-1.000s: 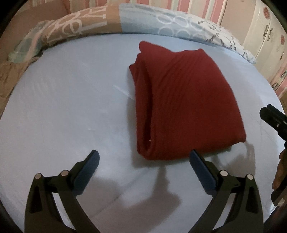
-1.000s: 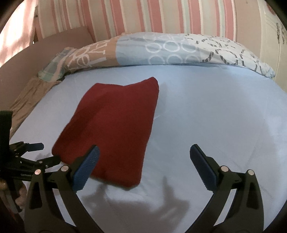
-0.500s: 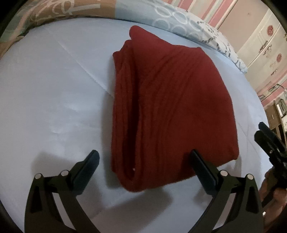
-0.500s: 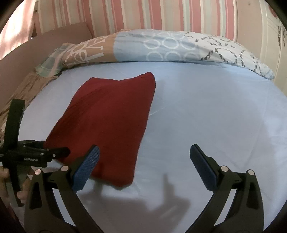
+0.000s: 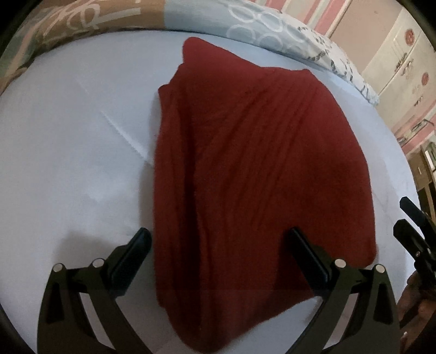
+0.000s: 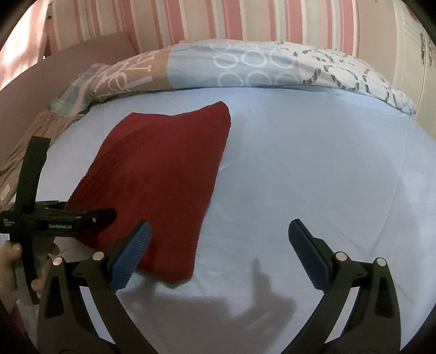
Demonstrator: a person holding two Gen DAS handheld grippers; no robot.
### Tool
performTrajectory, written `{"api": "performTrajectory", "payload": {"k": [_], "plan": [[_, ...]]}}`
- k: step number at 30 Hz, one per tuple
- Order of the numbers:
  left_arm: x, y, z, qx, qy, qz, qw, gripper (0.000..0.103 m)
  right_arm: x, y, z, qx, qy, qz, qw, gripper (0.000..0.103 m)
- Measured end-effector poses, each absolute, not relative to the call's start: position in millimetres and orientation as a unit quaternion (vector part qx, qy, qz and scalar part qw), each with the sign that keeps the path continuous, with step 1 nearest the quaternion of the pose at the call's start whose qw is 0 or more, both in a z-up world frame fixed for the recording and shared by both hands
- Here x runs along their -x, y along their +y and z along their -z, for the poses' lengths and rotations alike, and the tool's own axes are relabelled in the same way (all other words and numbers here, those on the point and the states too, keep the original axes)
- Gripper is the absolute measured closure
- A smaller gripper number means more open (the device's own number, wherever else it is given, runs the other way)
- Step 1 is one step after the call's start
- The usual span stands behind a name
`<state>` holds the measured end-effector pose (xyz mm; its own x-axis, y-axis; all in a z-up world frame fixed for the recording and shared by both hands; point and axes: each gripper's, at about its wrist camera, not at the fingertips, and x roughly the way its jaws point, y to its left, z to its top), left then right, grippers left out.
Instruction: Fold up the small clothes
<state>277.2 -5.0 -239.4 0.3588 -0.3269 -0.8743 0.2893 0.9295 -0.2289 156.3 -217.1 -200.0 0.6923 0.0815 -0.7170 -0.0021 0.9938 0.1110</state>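
The red garment (image 5: 259, 174) lies folded into a compact rectangle on the light blue bed sheet (image 5: 68, 152), its stacked fold edges running along its left side in the left wrist view, with the patterned duvet (image 6: 245, 68) bunched beyond it toward the striped wall (image 6: 190, 21). Over the last second the left gripper (image 5: 218, 245) has advanced from a stand-off position in front of the cloth to one directly over its near end; its jaws are spread wide, one finger just off the left edge and the other above the fabric, holding nothing. The right gripper (image 6: 219, 239) has barely shifted: its jaws also stand wide apart and empty, over bare sheet just to the right of the garment, with its left finger (image 6: 130, 253) overlapping the cloth's near corner in view. The approach suggests that the left gripper is about to take the near edge, probably for a further fold or to carry the bundle away; whether contact exists yet cannot be told.
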Motion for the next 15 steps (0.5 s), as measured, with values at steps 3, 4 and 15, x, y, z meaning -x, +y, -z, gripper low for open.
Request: {"api": "performTrajectory", "payload": {"k": [3, 4, 15], "plan": [[-279.2, -4.2, 241.2, 0.018, 0.536, 0.186, 0.823, 0.001, -157.9, -217.7, 204.7, -0.056, 0.397, -0.022, 0.916, 0.003], [-278.8, -4.2, 241.5, 0.015, 0.535, 0.187, 0.824, 0.001, -158.3, -218.4, 205.6, -0.058, 0.398, -0.023, 0.915, 0.003], [-263.3, -15.0, 232.3, -0.034, 0.510, 0.191, 0.838, 0.033, -185.8, -228.2, 205.4, -0.141, 0.407, -0.053, 0.901, 0.003]]}}
